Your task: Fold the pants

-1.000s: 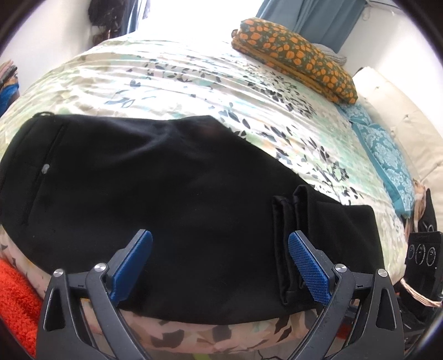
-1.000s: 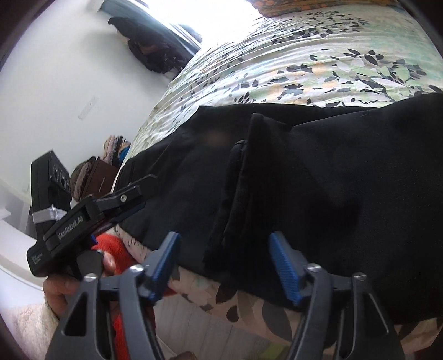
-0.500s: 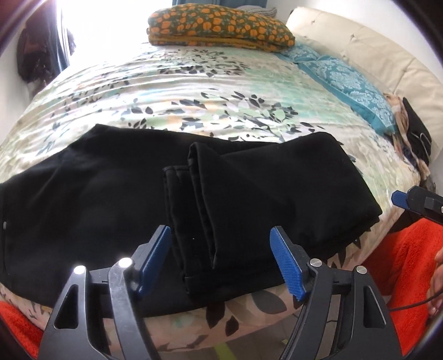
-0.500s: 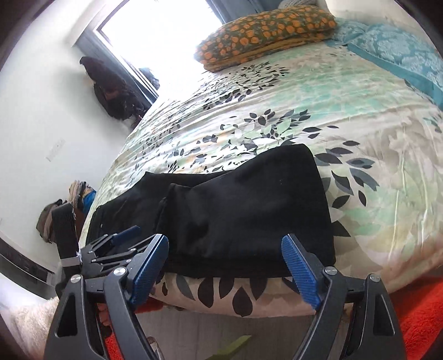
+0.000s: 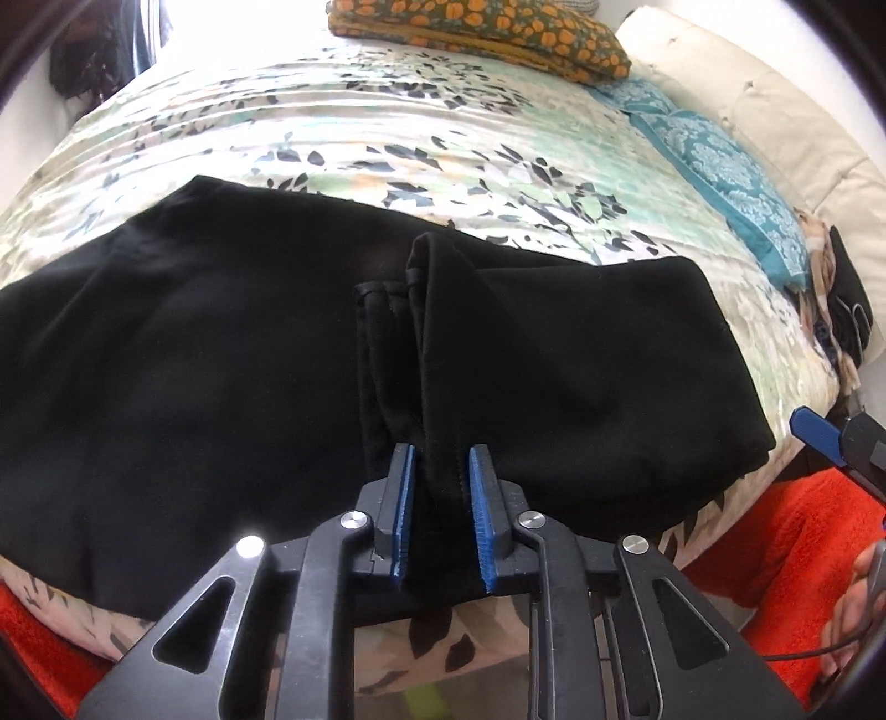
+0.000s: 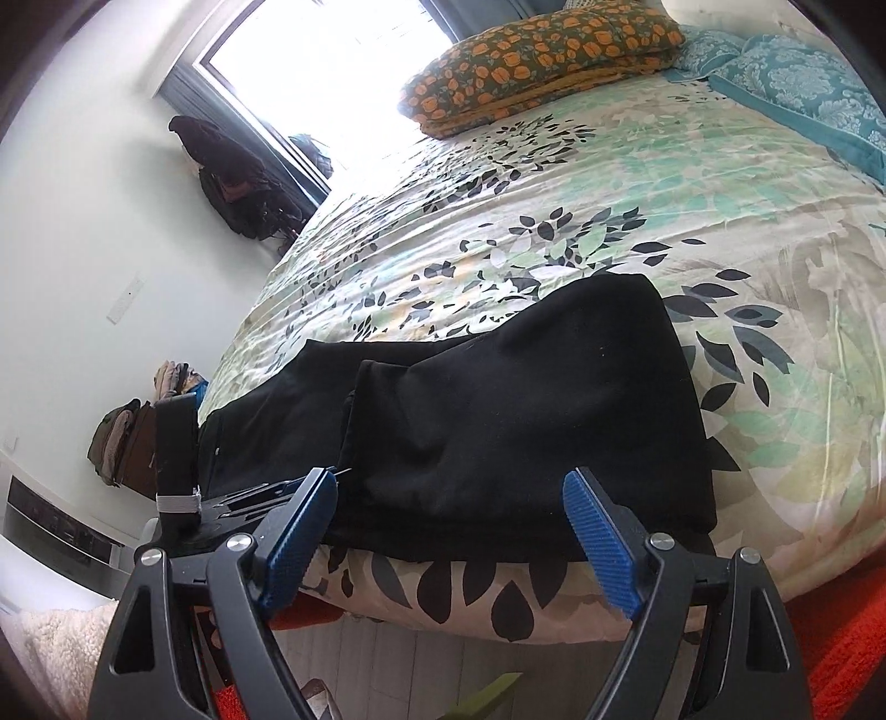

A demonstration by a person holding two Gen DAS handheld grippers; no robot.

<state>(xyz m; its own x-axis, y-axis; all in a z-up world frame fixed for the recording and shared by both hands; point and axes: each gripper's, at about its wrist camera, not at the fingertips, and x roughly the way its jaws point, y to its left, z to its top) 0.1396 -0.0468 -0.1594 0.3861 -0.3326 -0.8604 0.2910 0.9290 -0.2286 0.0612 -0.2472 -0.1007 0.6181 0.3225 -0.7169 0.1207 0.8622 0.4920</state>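
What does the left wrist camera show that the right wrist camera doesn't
Only the left wrist view shows the cream headboard and the left gripper closing on the hem edge of the black pants. Only the right wrist view shows the bright window, the clothes hanging beside it and the right gripper open above the bed's edge. Both show the pants, the floral bedspread and the orange-flowered pillow.

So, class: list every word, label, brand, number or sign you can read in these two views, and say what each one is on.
None can be read.
The black pants and the floral bedspread carry no lettering.
The left gripper, closing on the pants' hem, and the right gripper show none.
The white wall plate looks blank.
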